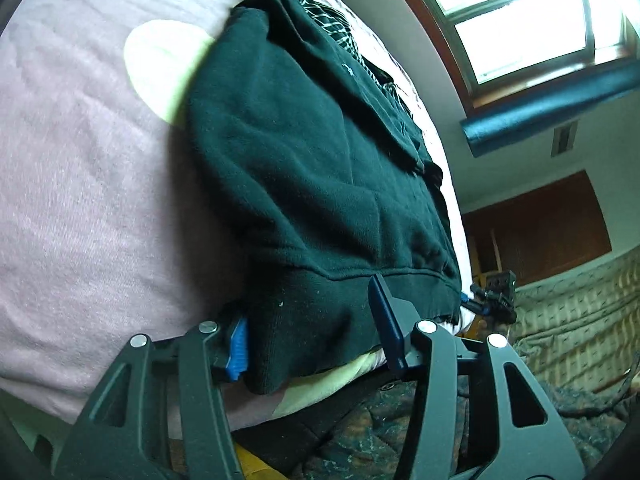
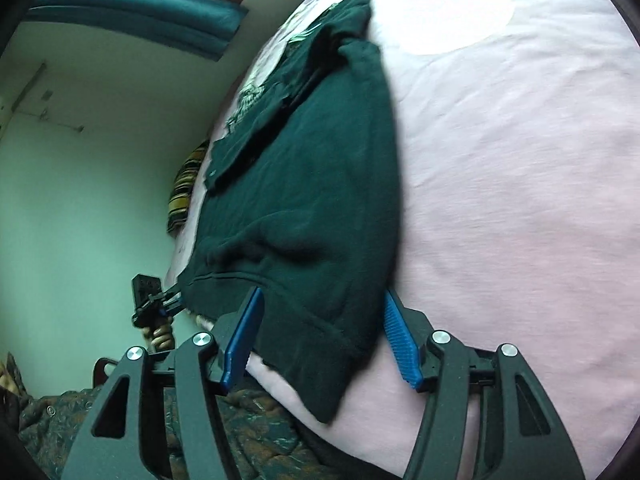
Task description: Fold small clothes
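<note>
Left gripper point(image 1: 316, 336) first: I see its two blue pads astride the ribbed hem of one dark green sweatshirt point(image 1: 304, 152), the hem corner filling the gap between them; whether the pads press the cloth or merely flank it I cannot tell. From that gripper the garment stretches straight ahead across a pink sheet point(image 1: 80, 200), its single sleeve folded over the body further out. Beyond the gripper's right finger I can make out the other gripper at the far hem corner. Below both fingers lies a dark patterned quilt point(image 1: 360, 432). One window point(image 1: 520, 20) sits up and to the right. Moving to the right gripper point(image 2: 324, 340), I count two blue pads again, set either side of the other hem corner, with visible space between each pad and the cloth, so it is released. It points forward and downward at the hem. Off its left finger, one hand point(image 2: 160, 334) grips the handle of the left unit.
</note>
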Available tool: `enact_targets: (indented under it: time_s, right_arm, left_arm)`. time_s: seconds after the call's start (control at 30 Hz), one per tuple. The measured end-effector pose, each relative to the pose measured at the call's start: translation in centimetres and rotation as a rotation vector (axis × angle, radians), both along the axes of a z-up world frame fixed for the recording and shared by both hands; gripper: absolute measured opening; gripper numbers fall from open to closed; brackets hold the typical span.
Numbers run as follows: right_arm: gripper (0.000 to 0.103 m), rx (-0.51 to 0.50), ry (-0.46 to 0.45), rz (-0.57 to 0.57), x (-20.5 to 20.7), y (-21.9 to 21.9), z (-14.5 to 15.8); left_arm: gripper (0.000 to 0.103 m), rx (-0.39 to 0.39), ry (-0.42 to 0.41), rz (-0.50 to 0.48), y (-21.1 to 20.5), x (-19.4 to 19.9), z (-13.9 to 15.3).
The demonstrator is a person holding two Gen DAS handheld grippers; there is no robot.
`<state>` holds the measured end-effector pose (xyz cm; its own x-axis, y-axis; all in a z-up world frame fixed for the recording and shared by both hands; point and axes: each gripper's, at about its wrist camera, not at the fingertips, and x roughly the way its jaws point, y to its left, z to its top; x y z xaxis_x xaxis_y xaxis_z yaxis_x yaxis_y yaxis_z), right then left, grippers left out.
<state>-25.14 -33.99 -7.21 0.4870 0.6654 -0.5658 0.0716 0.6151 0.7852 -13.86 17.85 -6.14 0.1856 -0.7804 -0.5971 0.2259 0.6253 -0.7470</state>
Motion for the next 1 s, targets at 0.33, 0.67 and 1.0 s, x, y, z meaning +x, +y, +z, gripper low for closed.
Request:
enact_targets:
  time_s: [0.33,0.67,1.0]
  right_arm:
    - [0.018,-0.037,0.018,0.115,-1.4,3.2,-0.4]
    - [0.007,0.160,-0.257,0.017,1.1,1.3,7.0]
    - [0.007,0.358,-0.137,-0.163,15.7,-4.6,2.1]
  left_arm:
    - [0.025,0.013,0.046,0.072,0.7,0.1,-0.7]
    - [0.015,-0.091,-0.086,0.095,-0.8,1.8,5.9]
    - [0.015,-0.205,-0.049,0.183,-0.7,15.0,4.8]
